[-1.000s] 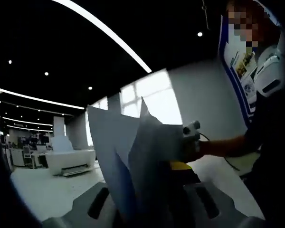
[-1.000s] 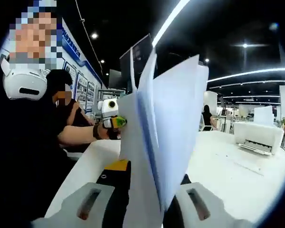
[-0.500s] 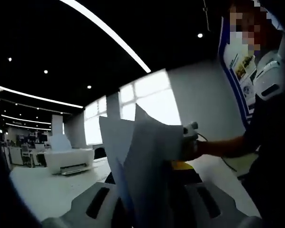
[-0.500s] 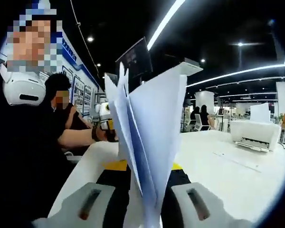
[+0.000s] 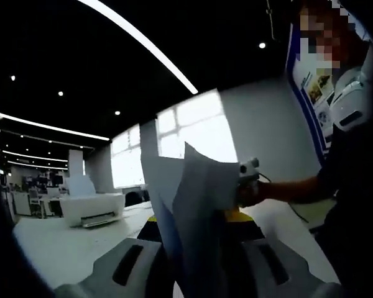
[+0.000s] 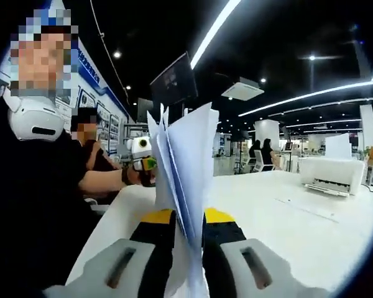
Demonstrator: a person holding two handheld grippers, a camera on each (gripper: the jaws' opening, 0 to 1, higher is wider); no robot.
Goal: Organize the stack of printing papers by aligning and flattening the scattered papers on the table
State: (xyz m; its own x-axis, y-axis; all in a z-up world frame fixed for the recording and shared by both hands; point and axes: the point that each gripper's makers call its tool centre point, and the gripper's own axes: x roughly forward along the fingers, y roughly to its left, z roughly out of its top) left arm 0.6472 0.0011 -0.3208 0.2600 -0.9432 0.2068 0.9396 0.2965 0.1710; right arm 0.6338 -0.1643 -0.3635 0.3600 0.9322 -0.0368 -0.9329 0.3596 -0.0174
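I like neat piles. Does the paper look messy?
Yes. The papers stand upright, pinched in the right gripper, and their top edges fan apart unevenly. In the left gripper view the sheets also splay between the left gripper jaws.

- Ceiling (image 5: 81, 56): dark, with long light strips (image 5: 143, 43) running 10 to 4 o'clock in the left gripper view and small round spotlights (image 5: 262, 45).
- Windows (image 5: 199, 127): large, bright panes at the centre of the left gripper view, set in a pale wall (image 5: 261, 124).
- Posters (image 5: 311, 81): blue-edged, on the wall at 2 o'clock.
- Table (image 6: 286, 211): white and wide, reaching to 3 o'clock in the right gripper view.
- Printer (image 6: 332, 174): white, on the table at 3 o'clock.
- Monitor (image 6: 173, 81): dark, hung from the ceiling at 11 o'clock.
- People (image 6: 264, 155): two, far off near 2 o'clock.
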